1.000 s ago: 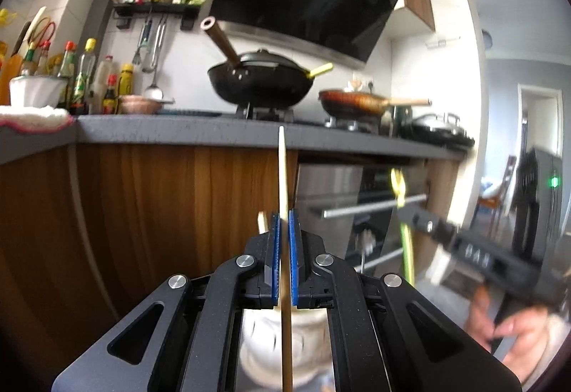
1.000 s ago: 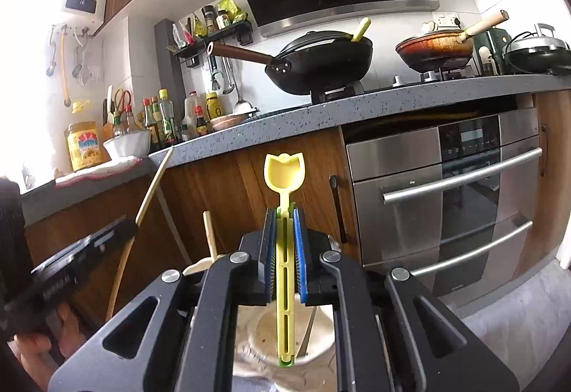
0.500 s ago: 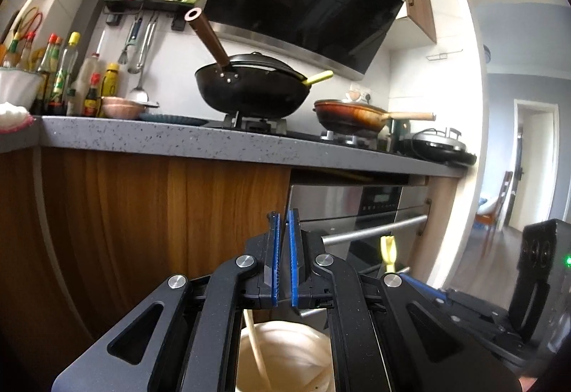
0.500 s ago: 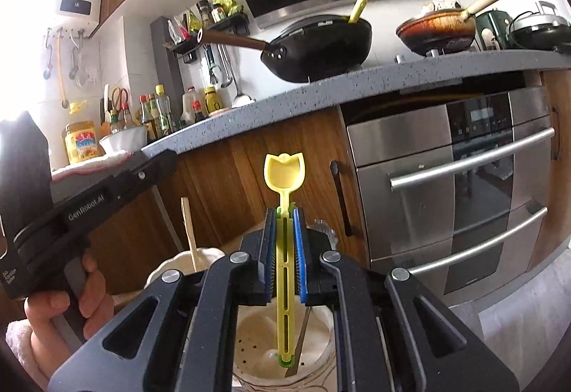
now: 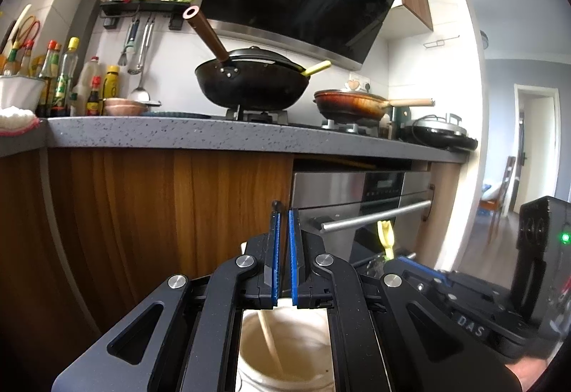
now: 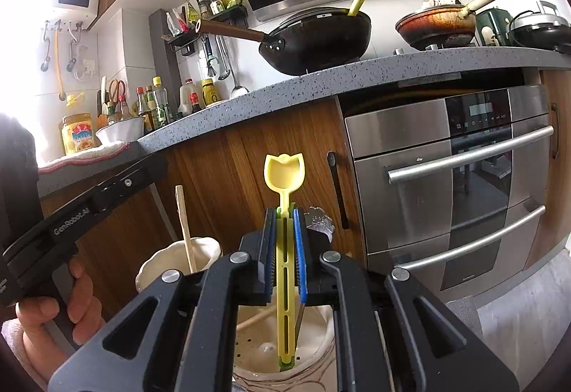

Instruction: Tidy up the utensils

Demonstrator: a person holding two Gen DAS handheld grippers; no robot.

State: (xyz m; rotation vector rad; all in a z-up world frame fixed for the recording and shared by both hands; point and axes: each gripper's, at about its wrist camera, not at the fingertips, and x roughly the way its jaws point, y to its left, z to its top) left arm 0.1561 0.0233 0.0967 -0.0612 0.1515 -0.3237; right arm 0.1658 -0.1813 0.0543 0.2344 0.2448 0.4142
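Observation:
My right gripper (image 6: 285,217) is shut on an upright yellow tulip-shaped spoon (image 6: 284,170). The spoon's lower end hangs inside a cream perforated holder (image 6: 255,347), which also has a wooden stick and a metal utensil in it. My left gripper (image 5: 284,217) is shut with nothing between its blue pads. Right below it stands a second cream holder (image 5: 307,349) with a wooden stick (image 5: 269,335) leaning in it. In the right wrist view that holder (image 6: 160,267) and its stick (image 6: 185,220) stand to the left. The yellow spoon (image 5: 385,238) also shows in the left wrist view.
A wooden cabinet front (image 6: 232,177) and a steel oven (image 6: 464,195) stand close ahead under a grey countertop (image 5: 178,135). A black wok (image 5: 249,85), a pan, bottles and hanging tools sit on and above the counter. A hand (image 6: 46,317) holds the left gripper. A silvery utensil head (image 6: 319,222) peeks out behind my right fingers.
The wooden stick that stood between my left pads now rests in the cream holder, and the left gripper has shifted sideways. My right gripper has sunk a little with the yellow spoon.

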